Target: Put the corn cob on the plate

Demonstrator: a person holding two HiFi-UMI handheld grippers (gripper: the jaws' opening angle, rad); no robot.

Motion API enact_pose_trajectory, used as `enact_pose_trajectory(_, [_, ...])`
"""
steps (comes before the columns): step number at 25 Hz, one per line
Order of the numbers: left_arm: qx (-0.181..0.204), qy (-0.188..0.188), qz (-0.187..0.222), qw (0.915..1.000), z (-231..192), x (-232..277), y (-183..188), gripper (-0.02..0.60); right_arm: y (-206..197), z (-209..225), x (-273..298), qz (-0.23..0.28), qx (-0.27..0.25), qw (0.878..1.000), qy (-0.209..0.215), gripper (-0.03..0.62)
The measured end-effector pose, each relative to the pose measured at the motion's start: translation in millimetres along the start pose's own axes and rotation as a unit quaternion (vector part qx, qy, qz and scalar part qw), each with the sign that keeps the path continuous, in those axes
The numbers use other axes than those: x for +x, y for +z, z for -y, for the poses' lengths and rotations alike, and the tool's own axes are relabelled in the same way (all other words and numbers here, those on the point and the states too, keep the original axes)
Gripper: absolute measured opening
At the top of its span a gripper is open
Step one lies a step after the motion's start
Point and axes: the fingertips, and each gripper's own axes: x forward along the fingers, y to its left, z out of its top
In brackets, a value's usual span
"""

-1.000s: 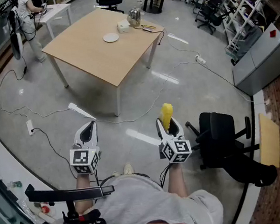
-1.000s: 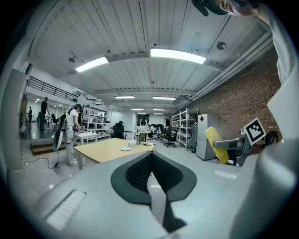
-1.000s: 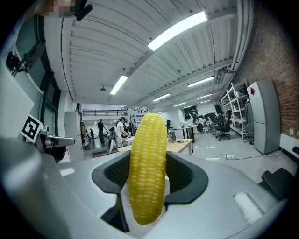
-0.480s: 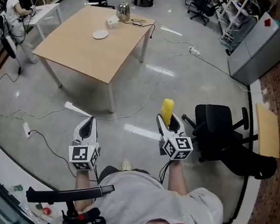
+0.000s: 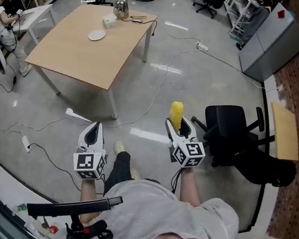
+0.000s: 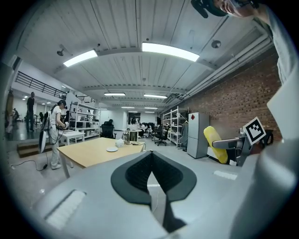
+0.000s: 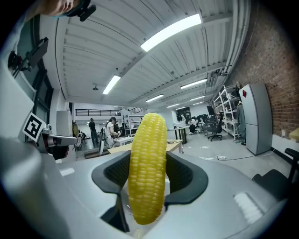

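Corn cob [image 7: 147, 168], upright, was pinched between right gripper [image 5: 176, 128] jaws.
Left gripper [image 5: 93, 134] jaws were pressed together, empty. Both hung over the floor [image 5: 185, 62], well apart from the table [image 5: 71, 61] bearing the plate [image 5: 96, 35].

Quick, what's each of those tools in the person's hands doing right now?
Left tool: closed, empty.
Right tool: closed on the corn cob.

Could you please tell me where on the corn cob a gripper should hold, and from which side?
Grip the corn cob near its middle, jaws on its two round flanks, coming in level from the person's side, as the right gripper does. It stands upright, so both ends are free.
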Motion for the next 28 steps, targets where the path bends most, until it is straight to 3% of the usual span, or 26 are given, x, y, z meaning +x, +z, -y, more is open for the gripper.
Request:
enact_pose_trajectory(7, [0.001,-0.017,-0.001,0.9998,-13.6,54.1,6.9,0.02,6.6,20.1,37.5,-0.001,0.0,1.0,-0.008,0.23])
enact_pose_trajectory(17, [-0.002,-0.027,-0.006,0.9996,-56.6,153.8,26.7,0.019,29.4,45.1,133.8,-0.007,0.002,1.0,-0.006,0.23])
enact_pose_trajectory(28, [-0.01,-0.007,-0.007,0.9999,-129.4,250.9,48.9,0.02,54.0,58.3,263.7,-0.021,0.001,1.0,0.015,0.23])
